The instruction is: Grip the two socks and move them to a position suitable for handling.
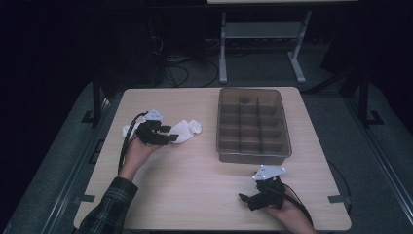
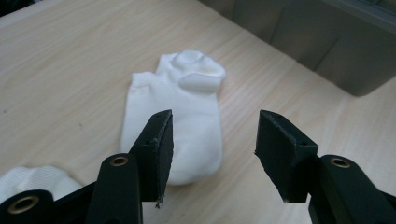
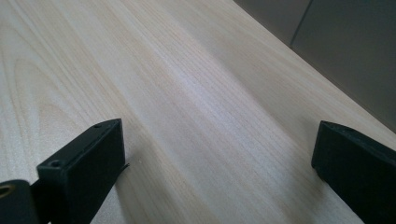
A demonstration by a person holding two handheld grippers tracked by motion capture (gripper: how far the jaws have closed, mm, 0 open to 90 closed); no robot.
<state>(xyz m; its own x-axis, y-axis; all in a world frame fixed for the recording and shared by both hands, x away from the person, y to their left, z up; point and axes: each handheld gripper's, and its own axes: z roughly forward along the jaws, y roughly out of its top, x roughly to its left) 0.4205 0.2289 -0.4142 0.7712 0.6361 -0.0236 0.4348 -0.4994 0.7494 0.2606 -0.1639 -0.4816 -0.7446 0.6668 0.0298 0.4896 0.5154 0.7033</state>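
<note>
L claw [image 2: 212,154] is hovering over a white ankle sock [image 2: 180,119] lying flat on the bench [image 1: 195,190], jaws apart w/ the sock btwn them, not pinching. R claw [image 3: 219,163] is resting released near the bench's front edge, grey divided tray [image 1: 253,126] beyond.

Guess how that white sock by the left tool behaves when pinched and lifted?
The white sock lies flat with its far end folded over itself, so it will likely drape limp from one pinch point. It looks thin and light. On the smooth wooden table it may bunch or slide if pushed. The left tool stands open over it, not yet gripping.
</note>
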